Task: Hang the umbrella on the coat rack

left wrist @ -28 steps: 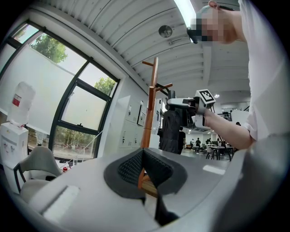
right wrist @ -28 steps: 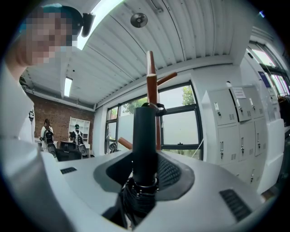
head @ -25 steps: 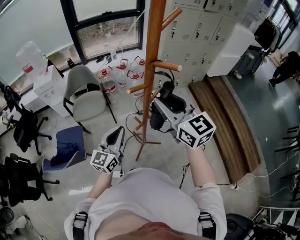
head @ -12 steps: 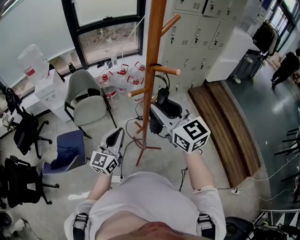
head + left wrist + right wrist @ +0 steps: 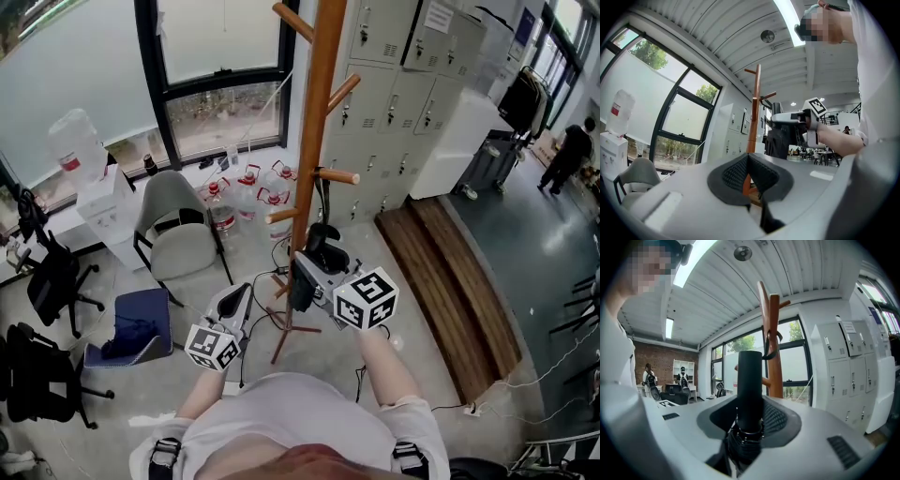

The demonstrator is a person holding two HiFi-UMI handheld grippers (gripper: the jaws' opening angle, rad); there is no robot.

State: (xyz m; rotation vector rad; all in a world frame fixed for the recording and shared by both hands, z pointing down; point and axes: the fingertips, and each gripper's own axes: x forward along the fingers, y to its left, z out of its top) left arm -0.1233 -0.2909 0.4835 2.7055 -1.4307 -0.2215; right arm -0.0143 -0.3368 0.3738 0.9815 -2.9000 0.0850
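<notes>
The right gripper is clamped on the folded black umbrella, whose handle stands up between the pads right in front of the wooden coat rack. The umbrella's black strap runs up and loops over one of the rack's lower pegs. The left gripper sits lower and to the left of the pole, its jaws drawn together on nothing.

The coat rack is standing on the floor before the window, with lockers to its right and a chair to its left. The umbrella is sitting between the right hand-held gripper's jaws, just before the rack. The left hand-held gripper is hanging lower, to the left.
</notes>
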